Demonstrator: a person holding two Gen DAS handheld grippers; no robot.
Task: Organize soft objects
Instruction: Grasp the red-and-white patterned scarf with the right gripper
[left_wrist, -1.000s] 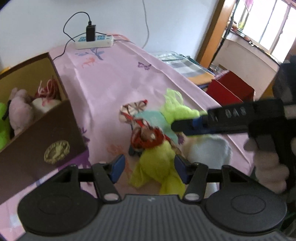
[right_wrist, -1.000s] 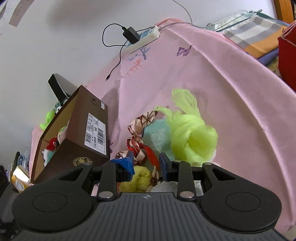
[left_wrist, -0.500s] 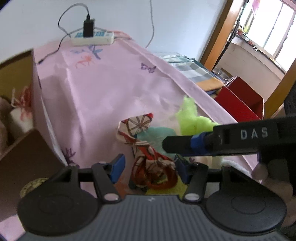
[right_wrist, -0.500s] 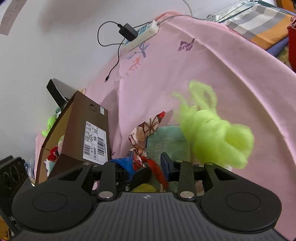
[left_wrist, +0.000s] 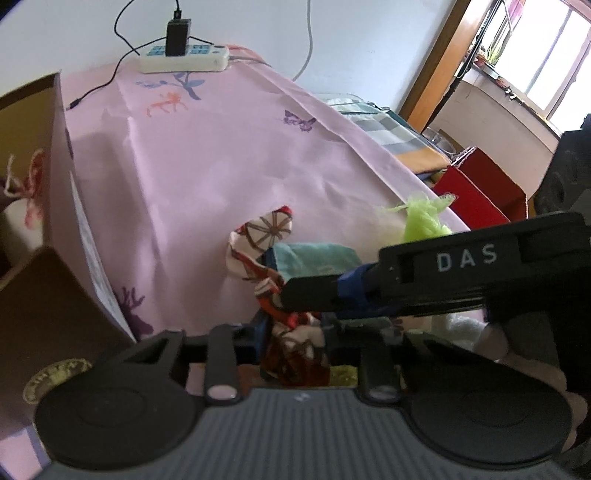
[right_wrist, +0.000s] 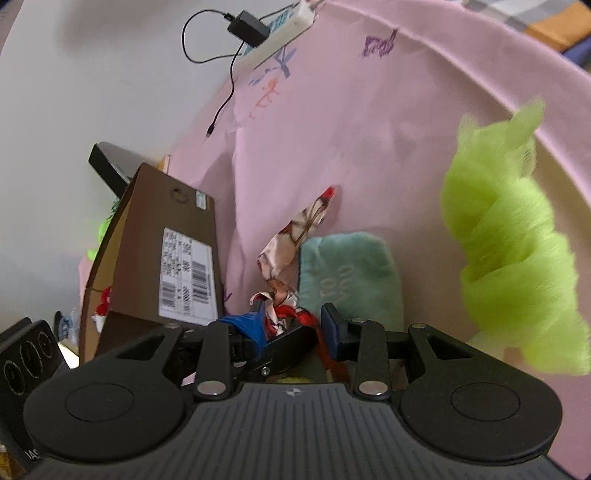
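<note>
Left wrist view | left gripper (left_wrist: 293, 332) jaws closing on patterned cloth (left_wrist: 291, 354) | right gripper (left_wrist: 314, 293) jaws opening, crossing ahead

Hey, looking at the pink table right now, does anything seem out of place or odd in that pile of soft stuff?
Yes: both tools crowd one spot. The left tool is closing on the patterned scarf, while the right tool sits across the same scarf, almost touching the left one. The green mesh puff looks smeared, as if moving.

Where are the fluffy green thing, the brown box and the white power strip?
Fluffy green thing (right_wrist: 517, 236), right wrist view, middle of its body.
Brown box (right_wrist: 170, 240), right wrist view, its labelled end wall.
White power strip (left_wrist: 184, 61), left wrist view, its top face.
</note>
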